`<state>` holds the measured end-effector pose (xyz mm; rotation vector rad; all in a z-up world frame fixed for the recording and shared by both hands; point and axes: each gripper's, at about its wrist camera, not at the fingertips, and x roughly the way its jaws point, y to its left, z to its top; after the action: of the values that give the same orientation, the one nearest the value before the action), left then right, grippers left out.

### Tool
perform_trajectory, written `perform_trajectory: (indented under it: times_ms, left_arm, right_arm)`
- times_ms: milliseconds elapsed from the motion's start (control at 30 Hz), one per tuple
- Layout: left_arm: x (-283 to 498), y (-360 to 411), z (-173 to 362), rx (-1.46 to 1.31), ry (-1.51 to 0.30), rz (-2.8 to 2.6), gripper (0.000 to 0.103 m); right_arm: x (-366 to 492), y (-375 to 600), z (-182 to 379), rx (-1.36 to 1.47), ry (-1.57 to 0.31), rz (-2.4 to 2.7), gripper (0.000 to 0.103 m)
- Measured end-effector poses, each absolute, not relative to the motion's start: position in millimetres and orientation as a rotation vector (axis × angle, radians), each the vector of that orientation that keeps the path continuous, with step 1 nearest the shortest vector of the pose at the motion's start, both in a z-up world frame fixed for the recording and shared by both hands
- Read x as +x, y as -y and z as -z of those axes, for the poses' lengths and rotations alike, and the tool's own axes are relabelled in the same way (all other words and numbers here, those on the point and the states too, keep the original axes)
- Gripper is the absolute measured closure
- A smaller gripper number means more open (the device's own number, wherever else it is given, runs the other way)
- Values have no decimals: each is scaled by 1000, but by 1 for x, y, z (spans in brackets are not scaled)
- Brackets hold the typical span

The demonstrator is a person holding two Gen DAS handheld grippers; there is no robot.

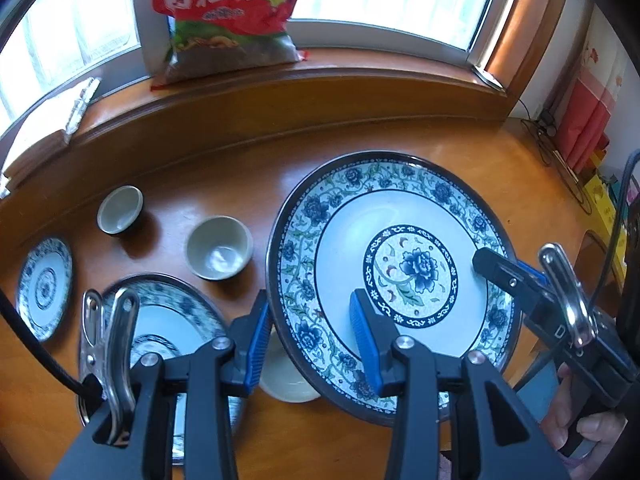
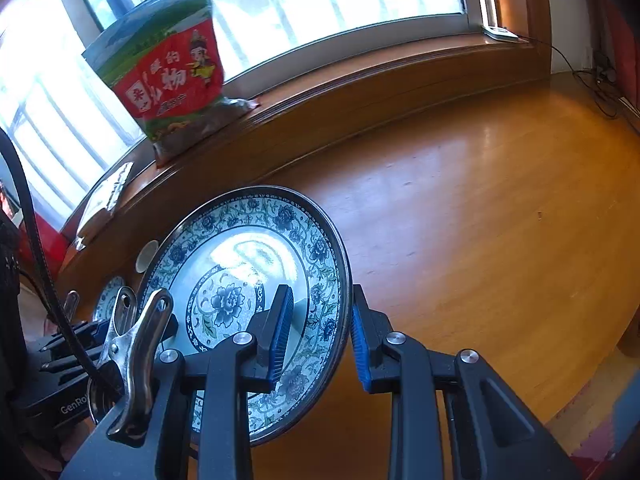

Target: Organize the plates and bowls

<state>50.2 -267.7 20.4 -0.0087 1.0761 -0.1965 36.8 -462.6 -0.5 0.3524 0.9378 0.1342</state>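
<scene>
A large blue-and-white floral plate [image 1: 412,268] hangs tilted above the wooden table [image 1: 224,168], held by both grippers. My left gripper [image 1: 314,336] is shut on its left rim, one blue pad inside the plate and one outside. My right gripper [image 1: 504,268] grips the opposite rim; in the right wrist view the right gripper [image 2: 320,336] is shut on the plate [image 2: 228,304], with the rim between its pads. On the table lie a medium patterned plate [image 1: 168,320], a small patterned plate [image 1: 44,288] and two pale bowls [image 1: 120,210] [image 1: 219,247]. A third pale bowl [image 1: 286,380] is partly hidden under the large plate.
A red and green snack bag [image 1: 224,12] stands on the windowsill [image 1: 360,80] behind the table, with a white packet [image 1: 52,120] at its left. Cables [image 1: 552,140] trail at the far right. A wide bare stretch of table [image 2: 480,208] lies right of the held plate.
</scene>
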Motion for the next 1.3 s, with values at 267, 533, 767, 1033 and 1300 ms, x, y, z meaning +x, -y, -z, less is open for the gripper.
perform_trajectory:
  times_ms: [267,533,767,1033,1300]
  left_arm:
    - [57,304,-5,-21,-1113,199,61]
    - [67,332,15,-5,-1155,210,61]
    - [75,339,41,-13,-1203,201,61]
    - [83,351,56,9,-1225,181,61]
    - [82,359,58,42,-1207,179,61]
  right_arm:
    - [36,496,16,361,-972,-111,74]
    - [37,520,36,382,-1016,-84,74]
    - [41,527,55,389,-1053,-79,74]
    - [49,525,69,372,-1085,-76,74]
    - [51,525,75,345,-1090,-69,74]
